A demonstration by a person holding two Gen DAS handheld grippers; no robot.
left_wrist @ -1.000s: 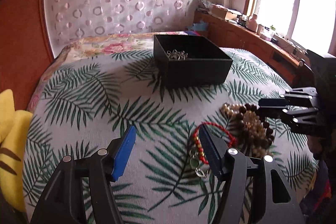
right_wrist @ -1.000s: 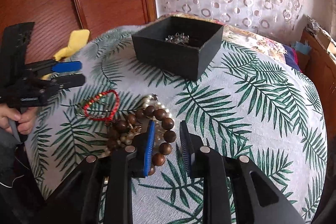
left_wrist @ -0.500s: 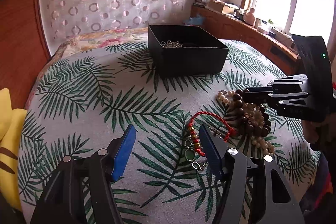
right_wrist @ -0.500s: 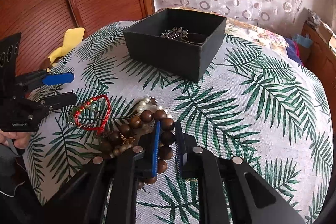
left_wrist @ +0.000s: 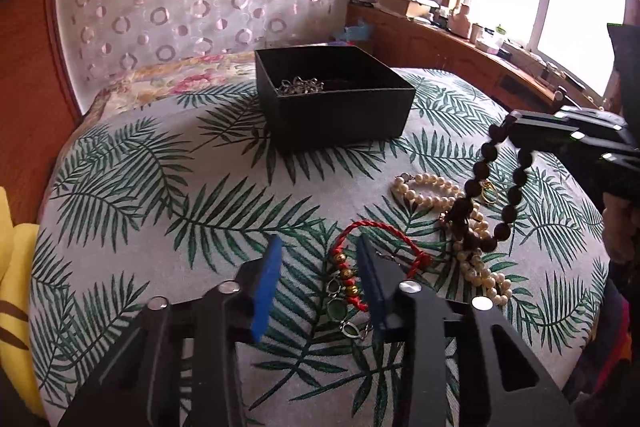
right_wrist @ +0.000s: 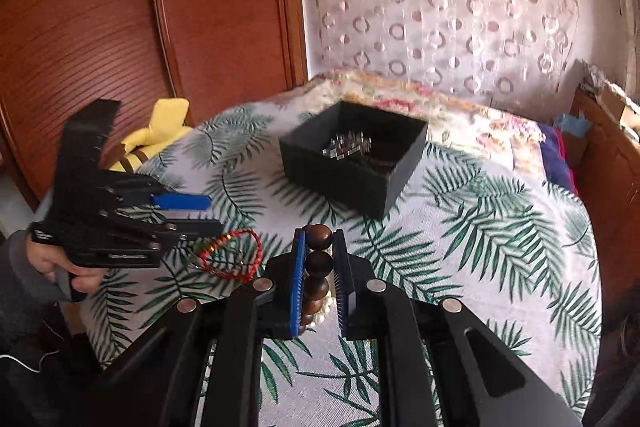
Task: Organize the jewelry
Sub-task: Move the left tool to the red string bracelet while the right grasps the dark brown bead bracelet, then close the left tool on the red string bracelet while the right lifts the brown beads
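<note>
Right gripper [right_wrist: 319, 259] clamps the dark wooden bead bracelet [right_wrist: 319, 263], lifted; left gripper [left_wrist: 318, 267], jaws just narrowed, straddles the red cord bracelet [left_wrist: 352, 267] unpinched, box [left_wrist: 336, 115] at twelve o'clock.

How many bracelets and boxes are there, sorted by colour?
Red bracelet: 1
Pearl-white strands: cannot tell, tangled
Dark brown bead bracelet: 1, held up in the right gripper
Black box: 1, with silvery chain inside
Total: at least 4
</note>
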